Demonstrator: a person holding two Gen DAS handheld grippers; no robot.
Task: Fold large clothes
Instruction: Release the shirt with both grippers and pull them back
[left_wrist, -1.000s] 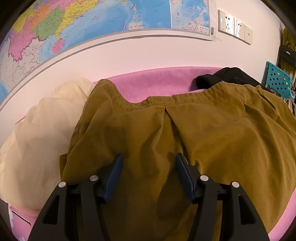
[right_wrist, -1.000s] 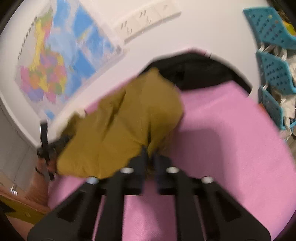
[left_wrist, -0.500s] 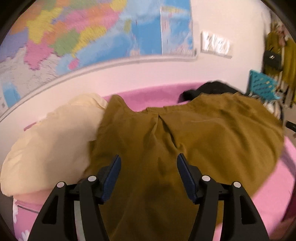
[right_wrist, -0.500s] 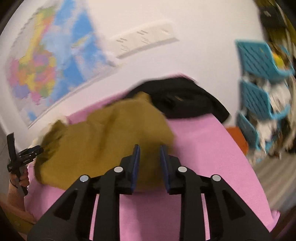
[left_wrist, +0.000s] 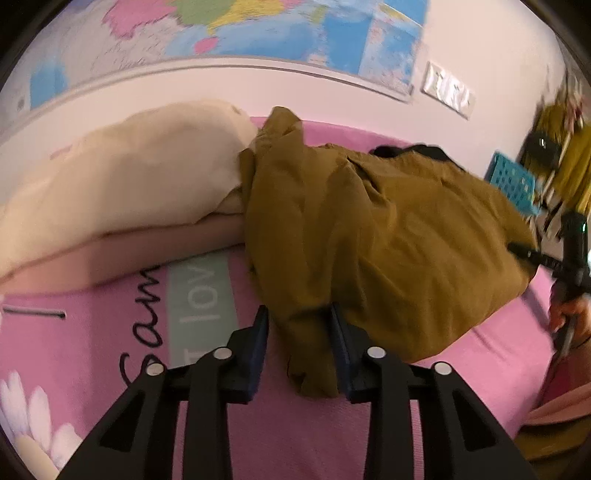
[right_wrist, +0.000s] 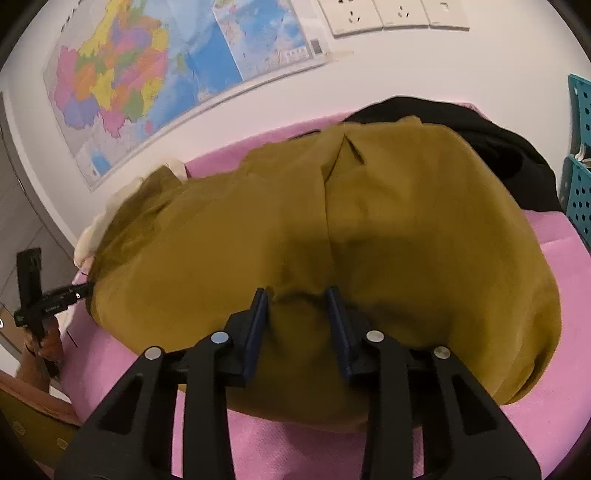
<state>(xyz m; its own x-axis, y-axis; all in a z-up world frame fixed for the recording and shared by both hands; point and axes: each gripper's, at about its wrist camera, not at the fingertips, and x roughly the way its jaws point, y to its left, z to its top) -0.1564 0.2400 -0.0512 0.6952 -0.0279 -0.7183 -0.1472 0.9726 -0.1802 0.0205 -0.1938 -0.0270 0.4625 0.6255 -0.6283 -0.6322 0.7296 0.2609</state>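
Basically, the mustard-brown cotton garment (right_wrist: 388, 229) lies bunched on the pink bed cover (left_wrist: 295, 435), between a cream pillow (left_wrist: 122, 177) and a black garment (right_wrist: 498, 136). Left gripper (left_wrist: 298, 332): jaws have just been closing, a bunched fabric edge sits between the fingers, grip unclear. Right gripper (right_wrist: 297, 310): jaws have just been opening, fingers released, straddling a fabric fold. Wall map (right_wrist: 155, 70) behind.
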